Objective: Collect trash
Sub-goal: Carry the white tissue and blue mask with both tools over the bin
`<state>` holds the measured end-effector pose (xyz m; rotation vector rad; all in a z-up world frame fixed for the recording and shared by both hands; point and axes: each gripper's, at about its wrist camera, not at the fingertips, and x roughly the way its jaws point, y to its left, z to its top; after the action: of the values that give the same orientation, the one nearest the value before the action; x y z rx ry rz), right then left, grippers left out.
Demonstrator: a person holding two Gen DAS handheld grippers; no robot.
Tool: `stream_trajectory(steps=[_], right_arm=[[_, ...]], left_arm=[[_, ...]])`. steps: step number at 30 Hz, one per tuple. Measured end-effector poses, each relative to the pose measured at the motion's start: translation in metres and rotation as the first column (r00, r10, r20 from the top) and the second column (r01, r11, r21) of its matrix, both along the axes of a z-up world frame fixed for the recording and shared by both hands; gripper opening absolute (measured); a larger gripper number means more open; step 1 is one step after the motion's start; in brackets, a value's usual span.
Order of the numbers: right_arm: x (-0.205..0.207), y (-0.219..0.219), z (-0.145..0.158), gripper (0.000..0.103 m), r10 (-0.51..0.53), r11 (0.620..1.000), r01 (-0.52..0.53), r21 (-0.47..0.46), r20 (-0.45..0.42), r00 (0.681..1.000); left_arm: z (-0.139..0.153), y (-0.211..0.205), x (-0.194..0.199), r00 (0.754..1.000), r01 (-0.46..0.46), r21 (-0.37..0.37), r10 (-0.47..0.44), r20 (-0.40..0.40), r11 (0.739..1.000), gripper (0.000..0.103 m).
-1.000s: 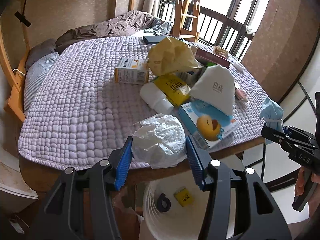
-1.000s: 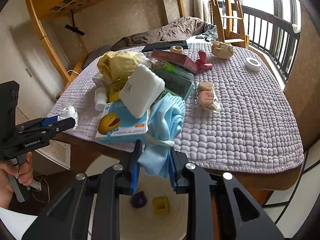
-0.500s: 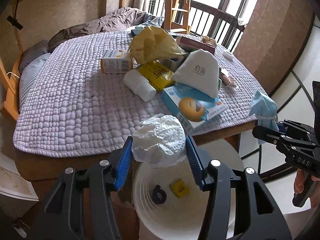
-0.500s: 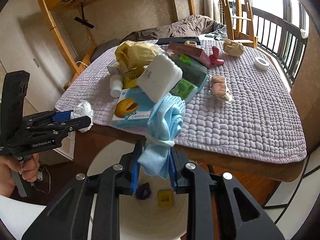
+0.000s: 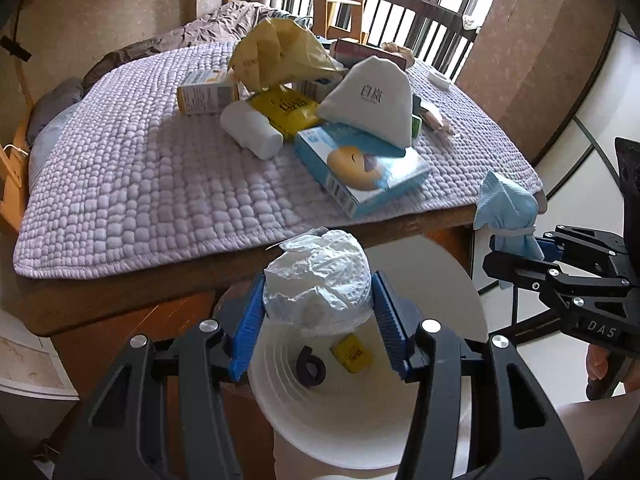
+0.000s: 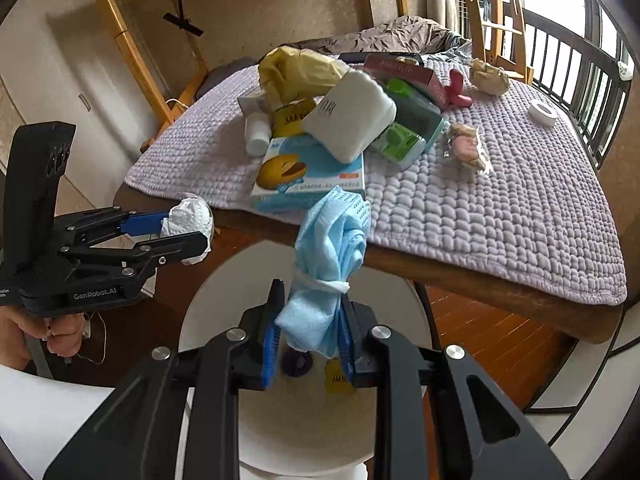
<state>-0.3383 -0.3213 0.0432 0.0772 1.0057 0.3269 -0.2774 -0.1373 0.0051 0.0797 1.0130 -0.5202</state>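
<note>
Left wrist view: we've got both grabbers over the white bin (image 5: 460, 280), bottom centre.
Our left gripper (image 5: 318, 320) pinches a crumpled white wad (image 5: 316, 280); the right gripper (image 6: 306, 336) squeezes a blue mask (image 6: 332, 240) mid-frame.

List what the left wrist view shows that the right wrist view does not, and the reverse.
Only the left wrist view: the orange-and-white carton plainly, beside the yellow bag.

Only the right wrist view: the pink toy, the tape roll and the wrapped snack on the quilt.

Both: the white bin, holding a dark ring and a yellow packet; the crumpled white wad in the left gripper; the blue mask in the right gripper; the blue box.
</note>
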Motion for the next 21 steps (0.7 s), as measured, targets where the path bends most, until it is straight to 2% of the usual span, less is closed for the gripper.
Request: stream_trajectory(steps=[21], right_arm=[[-0.014, 0.014, -0.026, 0.025, 0.039, 0.998, -0.042, -0.038, -0.067, 0.997]], left_arm=[[-0.026, -0.009, -0.015, 0.997, 0.058, 0.056, -0.055, -0.051, 0.997, 0.054]])
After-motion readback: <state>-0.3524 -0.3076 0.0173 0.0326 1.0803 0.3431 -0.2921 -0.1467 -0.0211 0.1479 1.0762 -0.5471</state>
